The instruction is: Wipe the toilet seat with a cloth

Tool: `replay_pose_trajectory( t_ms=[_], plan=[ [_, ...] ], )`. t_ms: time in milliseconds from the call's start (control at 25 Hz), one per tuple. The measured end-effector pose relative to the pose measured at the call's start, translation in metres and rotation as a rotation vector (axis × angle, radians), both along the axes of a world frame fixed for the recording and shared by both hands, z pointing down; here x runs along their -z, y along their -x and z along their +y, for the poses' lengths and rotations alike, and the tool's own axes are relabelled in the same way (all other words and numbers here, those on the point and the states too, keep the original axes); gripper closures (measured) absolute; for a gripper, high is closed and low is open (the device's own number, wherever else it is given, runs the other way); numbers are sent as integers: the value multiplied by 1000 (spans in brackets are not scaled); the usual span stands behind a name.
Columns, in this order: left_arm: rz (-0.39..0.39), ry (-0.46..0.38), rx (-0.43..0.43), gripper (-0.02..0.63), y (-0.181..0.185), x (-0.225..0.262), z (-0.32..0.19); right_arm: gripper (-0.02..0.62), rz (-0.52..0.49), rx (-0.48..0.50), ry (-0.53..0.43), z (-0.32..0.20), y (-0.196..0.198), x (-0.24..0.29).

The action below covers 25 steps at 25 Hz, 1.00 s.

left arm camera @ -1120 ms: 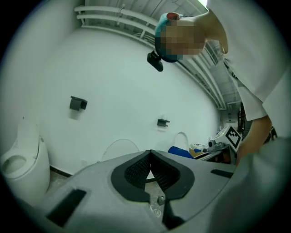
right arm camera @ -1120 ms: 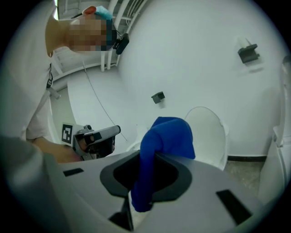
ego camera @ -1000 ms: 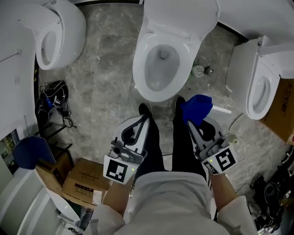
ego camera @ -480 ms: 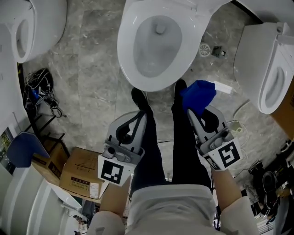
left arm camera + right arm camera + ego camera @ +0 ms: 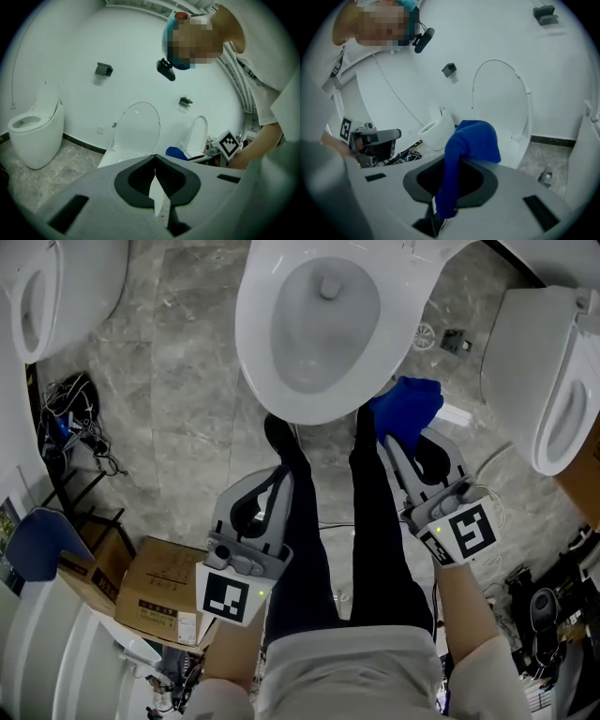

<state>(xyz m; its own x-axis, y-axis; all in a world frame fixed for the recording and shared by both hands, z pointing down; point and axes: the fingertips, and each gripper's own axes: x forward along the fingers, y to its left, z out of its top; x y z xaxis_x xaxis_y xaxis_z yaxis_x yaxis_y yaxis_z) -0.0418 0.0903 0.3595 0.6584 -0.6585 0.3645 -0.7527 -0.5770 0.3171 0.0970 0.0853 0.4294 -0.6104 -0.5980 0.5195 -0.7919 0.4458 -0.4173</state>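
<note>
Wiping has not begun: the cloth [image 5: 407, 407], pinched in the closed right gripper [image 5: 386, 439], hangs just beside the seat's [image 5: 251, 352] front rim, seemingly not touching it. The left gripper [image 5: 286, 476] is closed on nothing. Since the earlier frame, the cloth has crept nearer the rim.

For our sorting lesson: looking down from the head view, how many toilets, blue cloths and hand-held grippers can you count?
Toilets: 3 (centre toilet, left toilet, right toilet)
Blue cloth: 1, clamped in the right gripper
Grippers: 2 (left gripper shut and empty, plus the right gripper)
Total: 6
</note>
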Motion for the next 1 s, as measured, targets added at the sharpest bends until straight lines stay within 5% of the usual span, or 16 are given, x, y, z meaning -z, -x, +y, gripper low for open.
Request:
replay_pose_trajectory(
  t_ms=[200, 1000],
  plan=[
    [-20, 13, -2, 597, 5, -6, 1, 541, 35, -9, -4, -45, -8, -25],
    [14, 61, -25, 597, 8, -20, -34, 541, 66, -189, 242, -199, -29, -165]
  ],
)
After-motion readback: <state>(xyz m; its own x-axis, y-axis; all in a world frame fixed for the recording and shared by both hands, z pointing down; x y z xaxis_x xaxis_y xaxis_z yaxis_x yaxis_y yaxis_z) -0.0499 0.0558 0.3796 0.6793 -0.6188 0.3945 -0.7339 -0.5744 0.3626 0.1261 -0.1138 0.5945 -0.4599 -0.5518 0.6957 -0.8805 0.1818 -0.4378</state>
